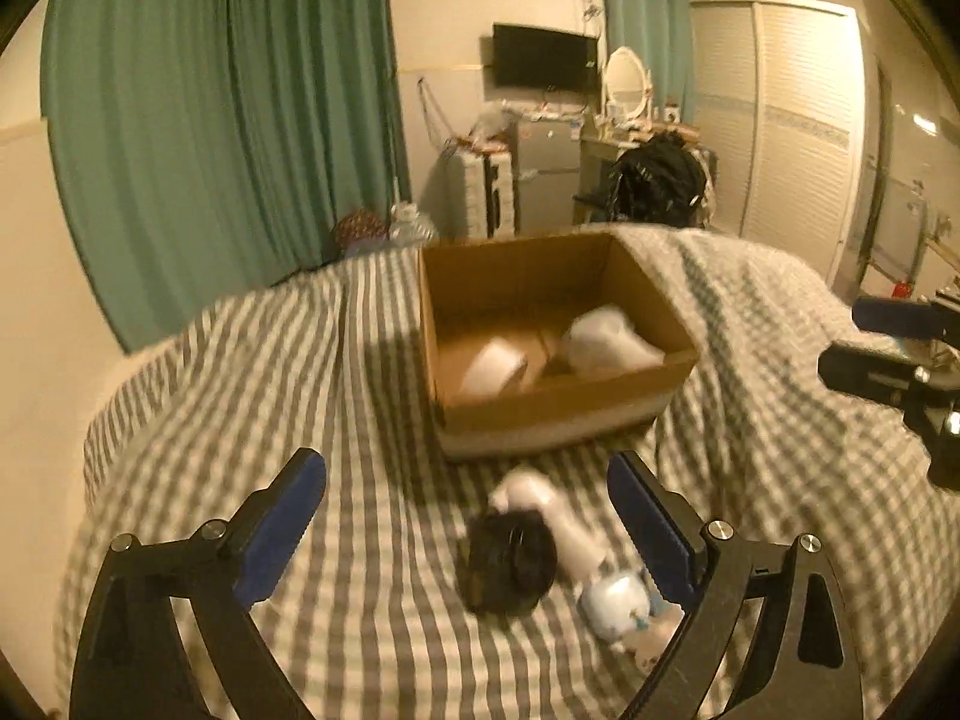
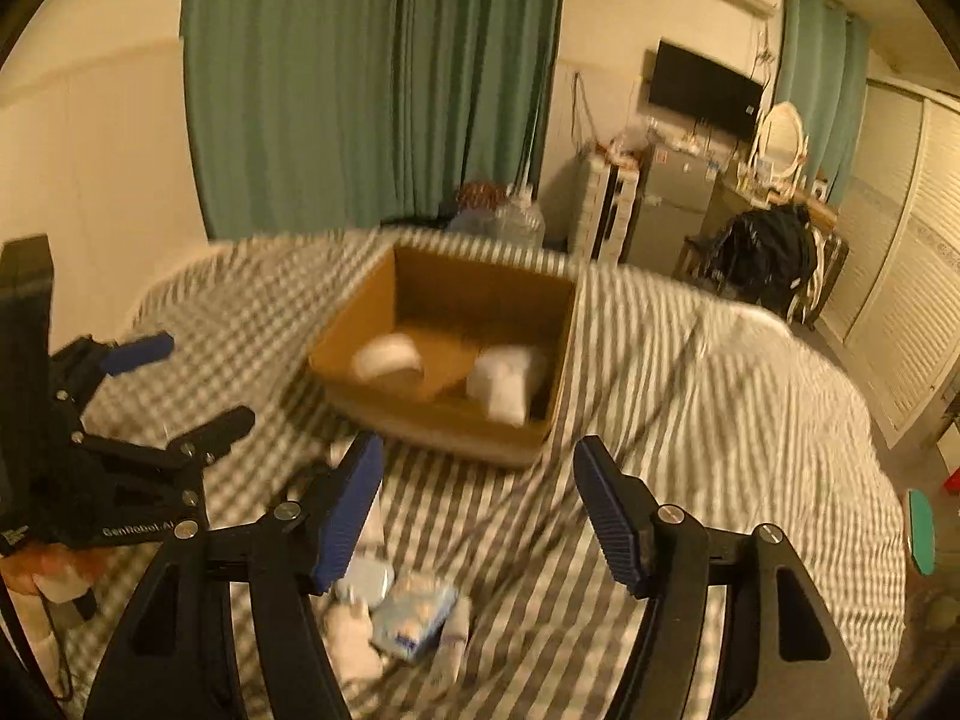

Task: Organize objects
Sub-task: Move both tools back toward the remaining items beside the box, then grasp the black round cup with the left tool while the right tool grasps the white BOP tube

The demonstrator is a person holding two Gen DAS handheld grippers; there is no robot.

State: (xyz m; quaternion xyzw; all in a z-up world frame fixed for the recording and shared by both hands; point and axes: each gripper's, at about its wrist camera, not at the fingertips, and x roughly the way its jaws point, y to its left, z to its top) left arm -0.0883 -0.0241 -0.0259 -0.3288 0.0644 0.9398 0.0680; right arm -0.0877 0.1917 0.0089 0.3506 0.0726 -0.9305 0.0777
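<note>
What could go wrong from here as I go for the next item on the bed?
1. The leftover items lie bunched together: the black round thing touches the white bottle, so a grab may catch or knock its neighbour.
2. Both grippers are close together; the left gripper and right gripper could collide over the same pile.
3. The cardboard box sits on soft, wrinkled bedding, so a nudge might tip or shift it.

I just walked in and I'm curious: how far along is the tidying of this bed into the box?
Partly done. Two white items already lie in the open brown cardboard box on the striped bedspread. Nothing is in hand: the left gripper and right gripper are both open and empty. Still left on the bed: a black round object, a white bottle and a light blue packet.
</note>
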